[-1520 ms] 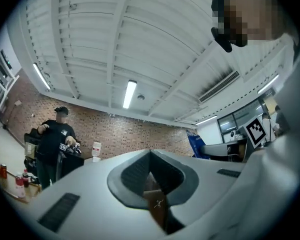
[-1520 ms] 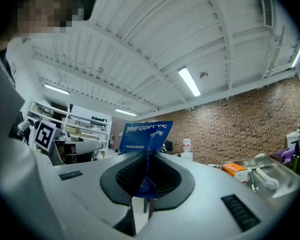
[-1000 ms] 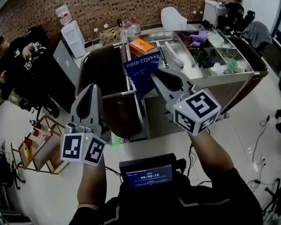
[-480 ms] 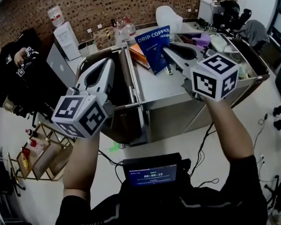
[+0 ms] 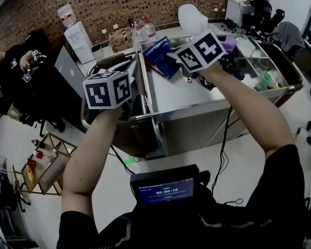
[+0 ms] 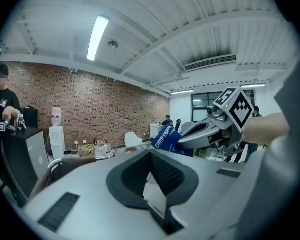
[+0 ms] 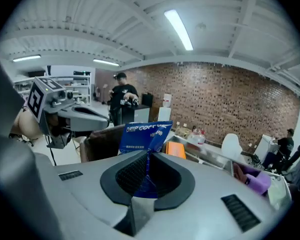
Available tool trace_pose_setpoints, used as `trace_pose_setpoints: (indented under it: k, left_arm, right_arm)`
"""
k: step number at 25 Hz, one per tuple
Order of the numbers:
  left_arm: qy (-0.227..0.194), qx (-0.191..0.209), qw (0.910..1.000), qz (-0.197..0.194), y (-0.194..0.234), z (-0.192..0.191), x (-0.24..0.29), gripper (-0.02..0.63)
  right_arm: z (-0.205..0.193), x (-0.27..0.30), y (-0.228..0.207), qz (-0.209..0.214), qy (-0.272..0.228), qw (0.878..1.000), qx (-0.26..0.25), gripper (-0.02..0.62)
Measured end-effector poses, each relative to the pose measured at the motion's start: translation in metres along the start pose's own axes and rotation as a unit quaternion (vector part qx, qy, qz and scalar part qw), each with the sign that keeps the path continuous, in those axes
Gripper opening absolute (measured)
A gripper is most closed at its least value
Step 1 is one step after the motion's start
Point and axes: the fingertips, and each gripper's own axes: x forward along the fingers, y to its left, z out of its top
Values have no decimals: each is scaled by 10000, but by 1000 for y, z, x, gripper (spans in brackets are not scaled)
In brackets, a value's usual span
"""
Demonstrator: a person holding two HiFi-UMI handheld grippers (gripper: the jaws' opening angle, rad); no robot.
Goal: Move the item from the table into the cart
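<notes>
While the right gripper (image 7: 146,159) keeps its fingers clamped on the blue drip coffee bag (image 5: 156,56), both arms have stretched forward since a second ago: the marker cubes that then hung low and close to the camera now sit further up the head view, over the cart (image 5: 181,95). The bag is held above the far left part of the cart's steel top, tilted, with its print partly turned away; a second ago it stood nearer the cart's front left edge with its lettering facing the camera. Whether its lower edge touches the steel I cannot tell. In the right gripper view the bag rises straight out from between the dark pads, pinched by its lower part, with an orange box (image 7: 176,150) lying on the cart just behind it. The left gripper (image 6: 151,156) has its fingers drawn together with nothing between them (its own view shows only the pads meeting at the tip), and it has come from beside the cart's left end, out over the floor, to just above that brown end by the handle rail. From its view the right gripper and the bag show ahead and to the right, well apart from it. A person (image 5: 15,82) stands at the far left near a water dispenser (image 5: 78,38).
</notes>
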Motion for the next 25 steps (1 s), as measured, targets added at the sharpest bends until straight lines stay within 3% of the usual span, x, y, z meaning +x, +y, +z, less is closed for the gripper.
trace_pose_setpoints:
  k: [6, 11, 17, 25]
  left_arm:
    - [410, -633, 9971, 67, 22, -43, 28, 8]
    - [624, -758, 9950, 156, 36, -73, 46, 8]
    - [875, -727, 9926, 427, 47, -97, 61, 8]
    - [1164, -949, 9878, 419, 55, -122, 64, 8]
  right_arm:
    - [-74, 61, -22, -26, 1089, 9939, 188, 8]
    - [-115, 104, -15, 480, 1810, 9823, 104, 8]
    - [-137, 125, -15, 678, 2164, 9737, 196, 8]
    - [-167, 133, -13, 837, 2584, 9617, 376, 9]
